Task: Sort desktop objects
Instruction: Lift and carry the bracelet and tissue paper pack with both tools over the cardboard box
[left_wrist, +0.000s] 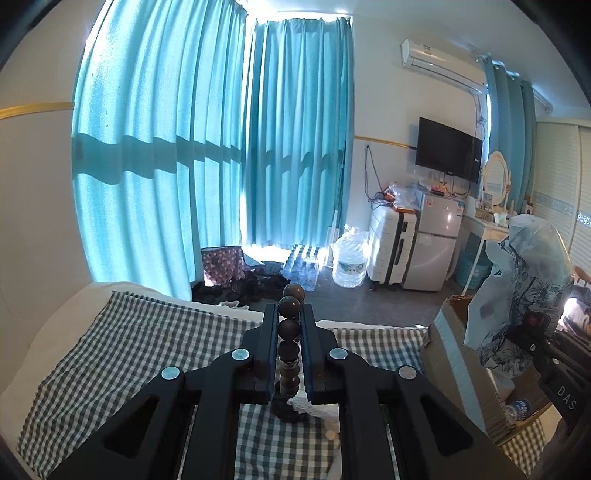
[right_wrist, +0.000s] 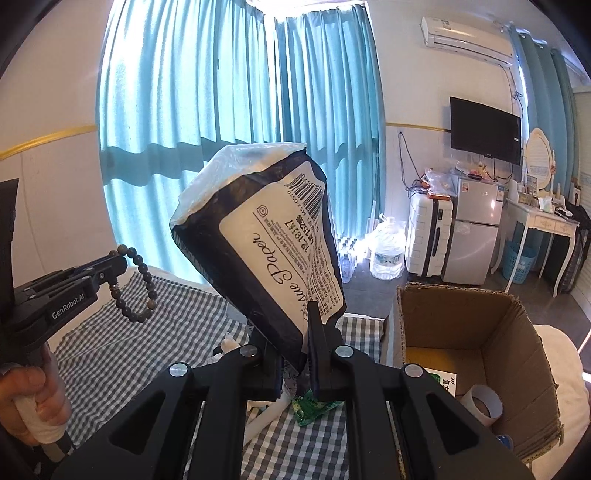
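My left gripper (left_wrist: 289, 321) is shut on a dark bead bracelet (left_wrist: 289, 328), held up above the checked cloth (left_wrist: 110, 350). In the right wrist view the left gripper (right_wrist: 120, 264) shows at the left with the bracelet (right_wrist: 142, 284) hanging from it. My right gripper (right_wrist: 295, 325) is shut on a tissue paper pack (right_wrist: 269, 240), black and white, raised and tilted over the table. The pack also shows at the right of the left wrist view (left_wrist: 524, 280). An open cardboard box (right_wrist: 476, 317) stands to the right of the pack.
The box holds a tape roll (right_wrist: 484, 404) and a yellow-green packet. A green sachet (right_wrist: 312, 408) and white items lie on the cloth under my right gripper. Beyond the table are curtains, a water jug (right_wrist: 388, 251), a suitcase and a fridge.
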